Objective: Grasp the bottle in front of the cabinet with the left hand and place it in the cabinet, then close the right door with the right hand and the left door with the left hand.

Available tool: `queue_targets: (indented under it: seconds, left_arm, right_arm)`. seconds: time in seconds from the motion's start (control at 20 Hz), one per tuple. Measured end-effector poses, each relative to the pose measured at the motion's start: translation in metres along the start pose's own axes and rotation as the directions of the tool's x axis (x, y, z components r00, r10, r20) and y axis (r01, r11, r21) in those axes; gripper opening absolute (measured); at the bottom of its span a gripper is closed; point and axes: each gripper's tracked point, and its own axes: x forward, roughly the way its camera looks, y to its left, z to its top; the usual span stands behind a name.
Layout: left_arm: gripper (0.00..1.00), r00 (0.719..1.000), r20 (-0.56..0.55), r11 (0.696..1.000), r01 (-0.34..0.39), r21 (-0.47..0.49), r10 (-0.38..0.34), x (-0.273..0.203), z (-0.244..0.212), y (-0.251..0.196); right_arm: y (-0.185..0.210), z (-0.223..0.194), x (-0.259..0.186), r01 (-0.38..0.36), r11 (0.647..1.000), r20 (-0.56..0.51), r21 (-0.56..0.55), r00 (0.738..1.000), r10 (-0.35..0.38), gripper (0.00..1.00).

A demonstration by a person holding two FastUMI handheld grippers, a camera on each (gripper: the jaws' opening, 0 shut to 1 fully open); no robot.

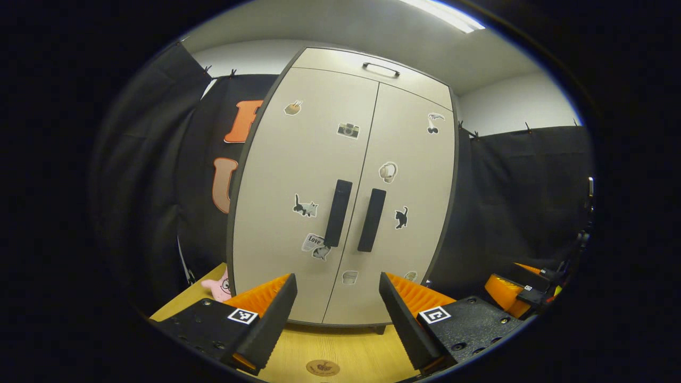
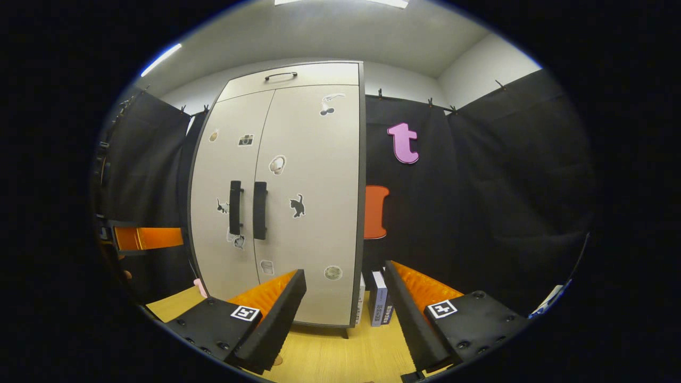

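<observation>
Where black cloth (image 2: 505, 175) walls the booth under a pale ceiling (image 2: 330, 32), the cabinet (image 1: 340, 175) stands on a wooden table (image 1: 340, 351), its left door (image 1: 298, 197) and right door (image 1: 404, 186) both shut, handles side by side. Books (image 2: 379, 298) stand just beside its right flank. Something pink (image 1: 218, 287), perhaps a soft toy, peeks from behind its left corner, mostly hidden. With the doors shut, the bottle cannot be made out. Left gripper (image 1: 336, 308) and right gripper (image 2: 345, 303) both hold their jaws apart, empty, before the cabinet.

A pink toy (image 1: 218, 286) is seen left of the unit — books (image 2: 379, 298) are stood upright at its right, on the wooden table (image 1: 340, 354).
</observation>
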Motion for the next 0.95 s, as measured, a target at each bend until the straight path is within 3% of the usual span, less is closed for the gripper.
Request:
queue_targets:
  seconds: [0.25, 0.35, 0.75, 0.95]
  left_arm:
    - [0.95, 0.999, 0.035, 0.999, -0.016, 0.035, 0.015, 0.001, 0.013, 0.000]
    - [0.95, 0.998, 0.063, 0.998, -0.024, 0.056, 0.021, -0.003, 0.027, 0.002]
    - [0.95, 0.988, 0.132, 0.991, -0.088, 0.097, 0.075, -0.024, 0.061, 0.009]
    - [0.95, 0.987, 0.151, 0.993, -0.068, 0.101, 0.052, -0.030, 0.068, -0.007]
  right_arm:
    - [-0.012, 0.007, 0.004, 0.028, 1.000, 0.014, 0.002, 1.000, -0.028, 0.94]
    - [-0.013, 0.014, 0.005, 0.030, 0.999, 0.030, 0.013, 0.999, -0.030, 0.98]
    - [-0.013, 0.025, 0.004, -0.001, 0.999, 0.062, 0.051, 0.998, -0.003, 0.98]
    - [-0.019, 0.035, -0.005, 0.000, 0.999, 0.090, 0.037, 0.996, -0.004, 0.94]
